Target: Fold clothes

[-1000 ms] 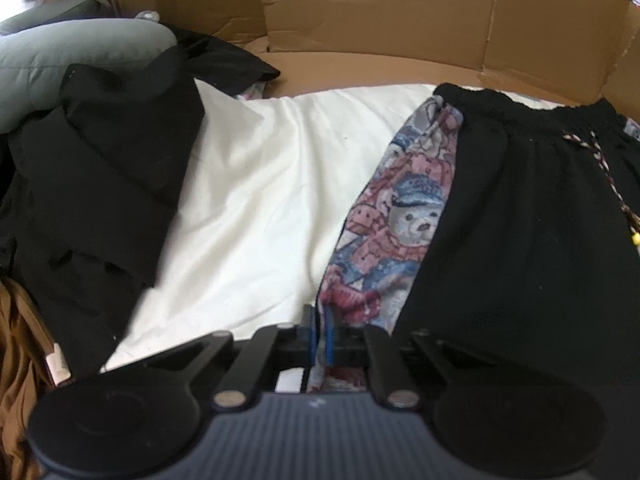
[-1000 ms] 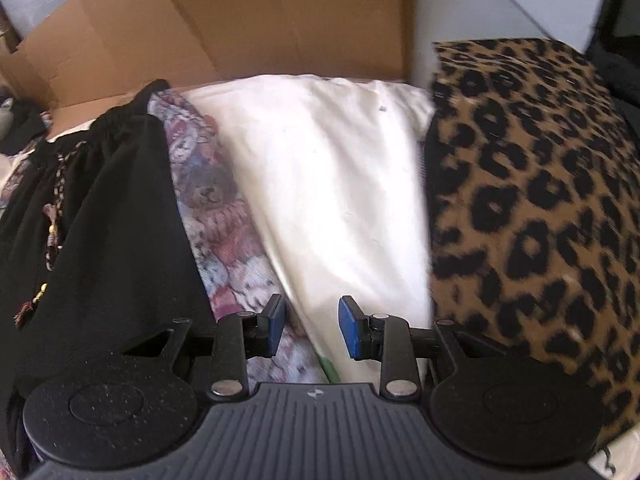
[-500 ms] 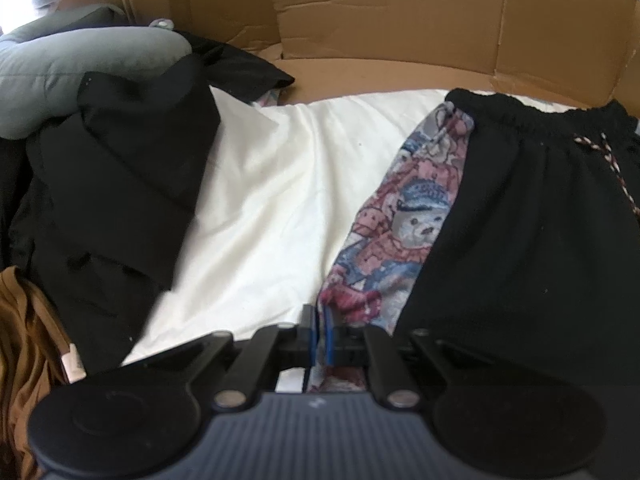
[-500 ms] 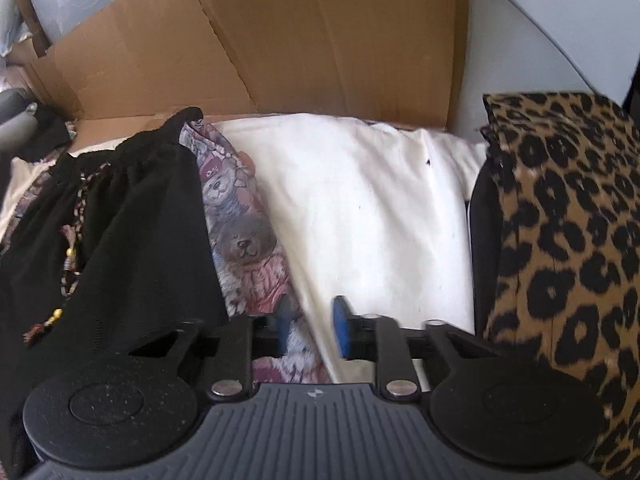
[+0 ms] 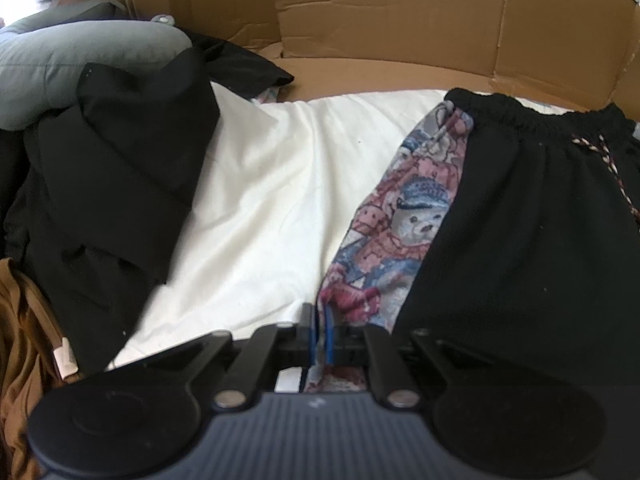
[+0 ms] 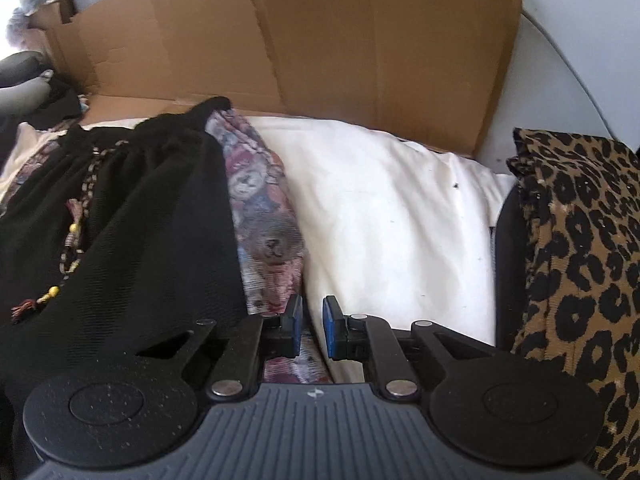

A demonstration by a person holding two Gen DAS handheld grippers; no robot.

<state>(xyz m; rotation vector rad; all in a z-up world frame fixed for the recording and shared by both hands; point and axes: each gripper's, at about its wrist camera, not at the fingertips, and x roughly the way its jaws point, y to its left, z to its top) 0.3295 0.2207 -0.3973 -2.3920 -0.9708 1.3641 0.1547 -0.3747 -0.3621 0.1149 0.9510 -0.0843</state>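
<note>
Right gripper (image 6: 311, 326) jaws have just been closing at the teddy-print edge of the black shorts (image 6: 132, 232), a gap left between the pads; the print has slid nearer them.
Left gripper (image 5: 318, 330) is clenched on the other print edge, lower centre. One pair of shorts, mid-frame on one white sheet (image 6: 384, 232); one leopard cloth (image 6: 580, 260) right; two grippers.
</note>
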